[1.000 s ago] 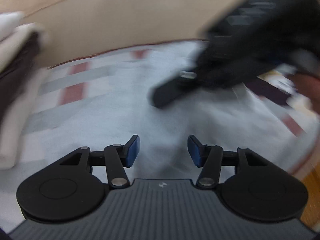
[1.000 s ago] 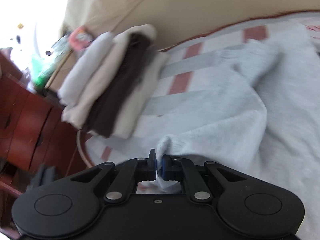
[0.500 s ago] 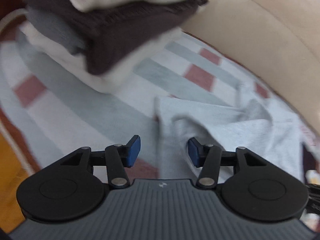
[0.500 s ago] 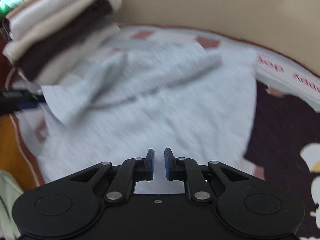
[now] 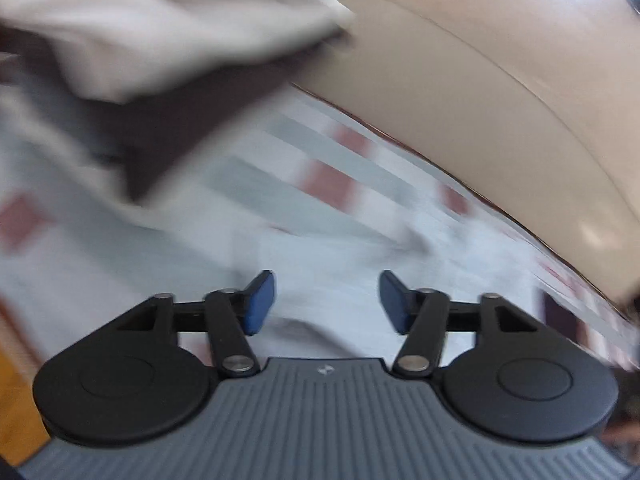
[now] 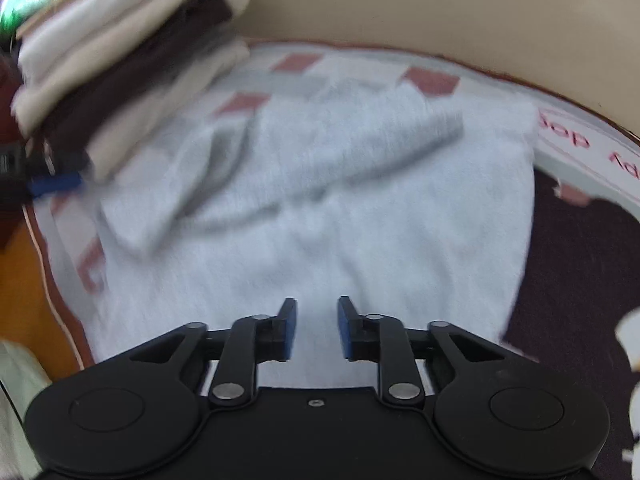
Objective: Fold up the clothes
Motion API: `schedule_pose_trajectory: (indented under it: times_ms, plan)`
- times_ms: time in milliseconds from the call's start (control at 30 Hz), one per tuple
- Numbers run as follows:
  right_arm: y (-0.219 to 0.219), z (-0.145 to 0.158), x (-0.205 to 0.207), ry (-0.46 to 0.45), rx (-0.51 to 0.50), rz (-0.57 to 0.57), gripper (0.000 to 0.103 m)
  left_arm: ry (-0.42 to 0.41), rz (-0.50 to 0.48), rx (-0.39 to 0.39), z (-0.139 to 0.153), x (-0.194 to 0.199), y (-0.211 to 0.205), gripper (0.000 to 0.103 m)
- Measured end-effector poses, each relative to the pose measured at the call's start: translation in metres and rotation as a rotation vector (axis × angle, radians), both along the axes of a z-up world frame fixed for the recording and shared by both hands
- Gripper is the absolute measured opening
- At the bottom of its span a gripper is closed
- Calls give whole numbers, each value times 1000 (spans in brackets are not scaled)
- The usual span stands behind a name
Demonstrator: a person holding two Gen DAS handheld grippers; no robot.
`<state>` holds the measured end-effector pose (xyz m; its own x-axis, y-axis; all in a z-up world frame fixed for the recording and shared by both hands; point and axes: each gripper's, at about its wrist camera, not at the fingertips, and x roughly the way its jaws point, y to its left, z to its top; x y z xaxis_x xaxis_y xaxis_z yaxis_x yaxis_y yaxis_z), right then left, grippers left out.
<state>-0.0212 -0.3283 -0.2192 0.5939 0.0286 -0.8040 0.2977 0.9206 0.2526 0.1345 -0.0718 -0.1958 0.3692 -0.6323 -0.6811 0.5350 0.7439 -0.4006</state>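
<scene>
Left gripper (image 5: 327,300) jaws opening, nothing between them, folded stack (image 5: 160,40) ahead to their left. Right gripper (image 6: 317,328) jaws opening, empty, over the light grey garment (image 6: 340,200) spread flat just ahead; stack far left.

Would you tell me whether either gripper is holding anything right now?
Nothing is held: the left gripper and right gripper are both opening, empty, above the pale grey knitted garment.
</scene>
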Motion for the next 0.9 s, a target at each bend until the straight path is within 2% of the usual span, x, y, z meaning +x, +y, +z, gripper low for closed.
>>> schedule_pose_trajectory:
  times_ms: [33,133,167,200,233,267,300,333,433,500,533,567,667,700,767,833,867,900]
  plan:
    - [-7,5,7,-16,22,-17,41,-6,-38,17,0,-2,-15,63]
    - [-29,21,27,-55,94,-60,42,-33,-215,119,-10,-2,-69,81]
    - [-37,25,34,-56,124,-67,43,-45,-267,182,-17,0,-87,80]
    - [-46,29,40,-53,151,-77,43,-84,-282,253,-23,1,-101,74]
    - [-54,31,44,-47,172,-87,43,-101,-276,274,-26,6,-101,52]
    - [-60,33,47,-36,189,-96,43,-105,-267,275,-29,12,-98,17]
    - [-67,35,45,-28,204,-106,43,-110,-257,277,-32,19,-95,7]
    - [-73,36,44,-19,219,-116,43,-115,-248,278,-34,25,-91,4]
    - [-88,40,25,-17,232,-129,43,-136,-198,258,-35,46,-72,5]
    - [-99,33,14,-1,221,-148,43,-161,-133,230,-35,63,-55,22]
    - [-105,30,9,7,215,-158,43,-166,-82,204,-35,71,-48,45]
    - [-111,26,5,14,210,-171,43,-170,-25,179,-35,79,-42,56]
    - [-128,11,1,-20,268,-235,43,-150,23,161,-36,89,-38,56]
    - [-133,7,3,-40,310,-257,43,-178,29,173,-35,87,-39,56]
    - [-138,1,9,-81,380,-280,43,-287,42,237,-28,76,-43,56]
    - [-134,-5,21,-96,401,-278,44,-392,55,289,-20,67,-45,56]
    - [-132,-7,27,-95,406,-277,50,-436,61,307,-16,62,-45,56]
    - [-130,-11,35,-88,410,-285,54,-444,53,296,-14,60,-44,56]
